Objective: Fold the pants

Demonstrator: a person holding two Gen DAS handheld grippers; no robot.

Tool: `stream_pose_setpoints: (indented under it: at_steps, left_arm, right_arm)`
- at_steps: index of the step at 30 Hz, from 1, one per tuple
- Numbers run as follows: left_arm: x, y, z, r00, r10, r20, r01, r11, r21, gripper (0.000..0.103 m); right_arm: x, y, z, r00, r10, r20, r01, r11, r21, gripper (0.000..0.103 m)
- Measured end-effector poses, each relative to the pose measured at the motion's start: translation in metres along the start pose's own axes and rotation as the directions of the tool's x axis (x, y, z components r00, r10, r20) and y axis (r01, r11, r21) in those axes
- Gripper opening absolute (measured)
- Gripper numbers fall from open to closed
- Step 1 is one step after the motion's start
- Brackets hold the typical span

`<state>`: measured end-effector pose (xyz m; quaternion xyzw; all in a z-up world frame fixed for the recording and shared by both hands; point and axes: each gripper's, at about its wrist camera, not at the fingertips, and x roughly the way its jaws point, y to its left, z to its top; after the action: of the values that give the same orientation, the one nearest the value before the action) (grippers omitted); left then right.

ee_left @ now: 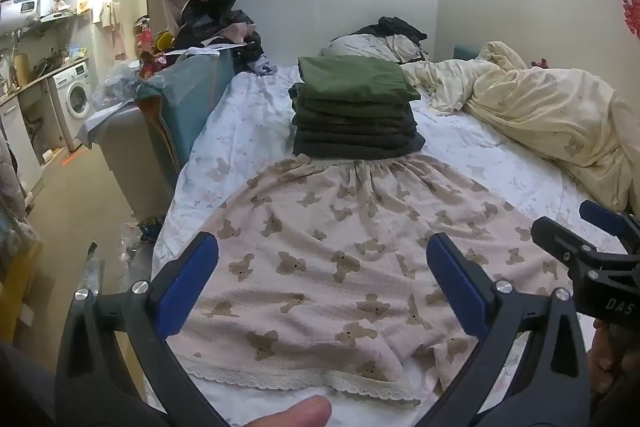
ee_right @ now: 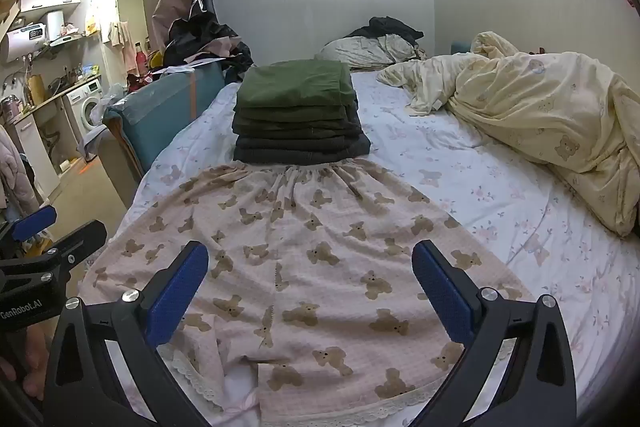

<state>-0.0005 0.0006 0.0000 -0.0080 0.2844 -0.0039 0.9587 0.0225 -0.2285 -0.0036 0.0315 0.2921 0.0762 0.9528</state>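
Pink pants with a brown bear print (ee_left: 340, 259) lie spread flat on the bed, waistband far, lace-trimmed leg hems near me; they also show in the right wrist view (ee_right: 320, 267). My left gripper (ee_left: 322, 283) is open and empty, hovering over the left leg near its hem. My right gripper (ee_right: 310, 287) is open and empty over the right leg. The right gripper shows at the right edge of the left wrist view (ee_left: 592, 247). The left gripper shows at the left edge of the right wrist view (ee_right: 44, 247).
A stack of folded dark and green pants (ee_left: 354, 111) stands just beyond the waistband. A crumpled cream duvet (ee_left: 540, 115) fills the bed's right side. Pillows and dark clothes (ee_left: 384, 43) lie at the head. A teal box (ee_left: 188, 99) stands left of the bed (ee_left: 520, 167).
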Motion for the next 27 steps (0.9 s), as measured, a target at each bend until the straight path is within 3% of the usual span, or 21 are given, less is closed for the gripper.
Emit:
stream_pose_setpoints:
  at_steps: [27]
  left_arm:
    - [0.0004,-0.0001,0.0001,1.000,0.004,-0.016,-0.004,1.000,0.005,0.103]
  right_arm:
    - [0.0010,-0.0003,0.0000,1.000,0.009,-0.013,-0.009,1.000,0.006,0.103]
